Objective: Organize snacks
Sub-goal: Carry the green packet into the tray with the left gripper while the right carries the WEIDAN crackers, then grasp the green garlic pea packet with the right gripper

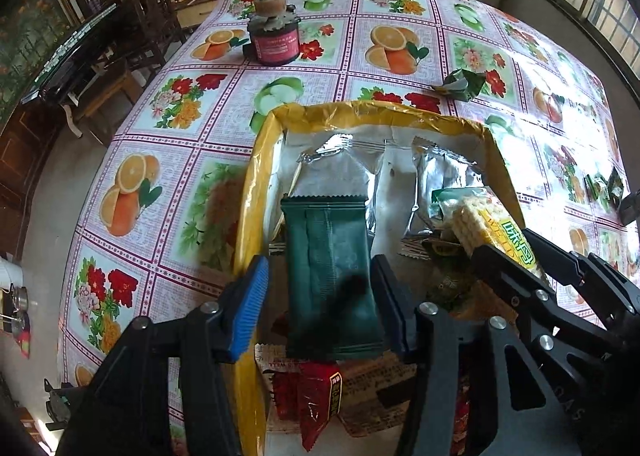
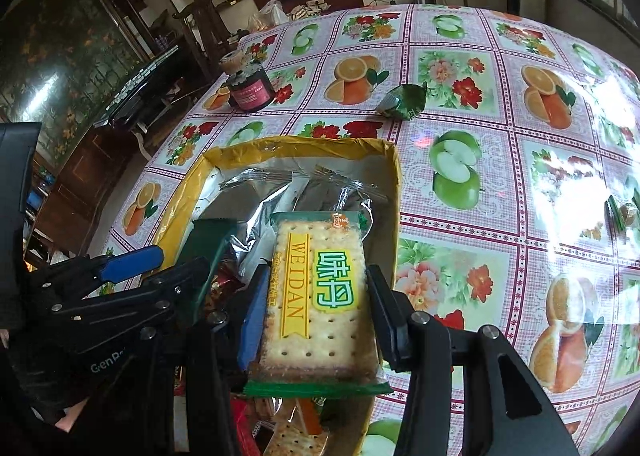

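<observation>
A yellow-lined cardboard box point(image 1: 360, 108) on the flowered tablecloth holds silver packets point(image 1: 340, 176) and a red packet point(image 1: 316, 396). My left gripper point(image 1: 320, 268) hangs over the box, open. A dark green packet point(image 1: 332, 276) lies between its fingers, and the blue left pad point(image 1: 252, 296) stands clear of the packet. My right gripper point(image 2: 316, 272) is shut on a WEIDAN cracker packet point(image 2: 320, 296), held above the right side of the box point(image 2: 300, 144). The two grippers sit side by side; the left gripper point(image 2: 160, 260) shows at the left of the right wrist view.
A dark jar with a pink label point(image 1: 274, 40) stands beyond the box. A crumpled green wrapper point(image 1: 460, 84) lies to the box's far right, and small green sweets point(image 1: 604, 186) lie further right. The table's edge drops off at the left, with wooden chairs beyond.
</observation>
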`<move>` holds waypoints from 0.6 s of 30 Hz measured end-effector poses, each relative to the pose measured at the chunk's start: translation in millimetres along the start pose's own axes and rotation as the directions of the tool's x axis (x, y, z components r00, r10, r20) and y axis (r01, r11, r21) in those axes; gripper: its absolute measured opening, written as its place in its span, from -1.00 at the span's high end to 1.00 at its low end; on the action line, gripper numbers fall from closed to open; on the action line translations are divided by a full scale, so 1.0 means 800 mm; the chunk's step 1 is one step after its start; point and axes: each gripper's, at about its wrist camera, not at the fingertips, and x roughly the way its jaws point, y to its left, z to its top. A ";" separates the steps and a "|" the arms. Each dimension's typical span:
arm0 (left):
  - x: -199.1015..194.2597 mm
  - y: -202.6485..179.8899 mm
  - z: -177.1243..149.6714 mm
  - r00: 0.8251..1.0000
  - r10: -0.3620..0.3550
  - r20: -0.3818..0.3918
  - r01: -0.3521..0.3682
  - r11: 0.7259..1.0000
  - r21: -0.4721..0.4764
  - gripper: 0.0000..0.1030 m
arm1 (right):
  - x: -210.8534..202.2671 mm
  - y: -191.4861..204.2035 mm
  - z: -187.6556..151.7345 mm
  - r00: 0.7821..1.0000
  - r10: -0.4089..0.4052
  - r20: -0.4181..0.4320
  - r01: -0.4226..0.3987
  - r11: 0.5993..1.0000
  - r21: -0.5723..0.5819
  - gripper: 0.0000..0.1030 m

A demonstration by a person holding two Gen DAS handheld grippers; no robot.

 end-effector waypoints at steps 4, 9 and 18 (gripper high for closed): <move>-0.010 0.000 -0.002 1.000 0.009 0.020 -0.009 1.000 -0.003 -0.22 | -0.009 0.002 0.001 1.000 -0.003 0.012 0.003 1.000 -0.004 0.06; -0.025 0.001 -0.001 0.999 0.002 0.032 -0.001 1.000 -0.031 -0.27 | -0.030 -0.013 0.001 0.998 -0.023 0.060 0.021 0.999 0.032 0.00; -0.069 -0.033 0.002 0.995 -0.027 0.096 0.029 0.999 -0.019 -0.29 | -0.110 -0.179 0.024 0.943 -0.280 0.180 0.230 0.940 0.253 -0.08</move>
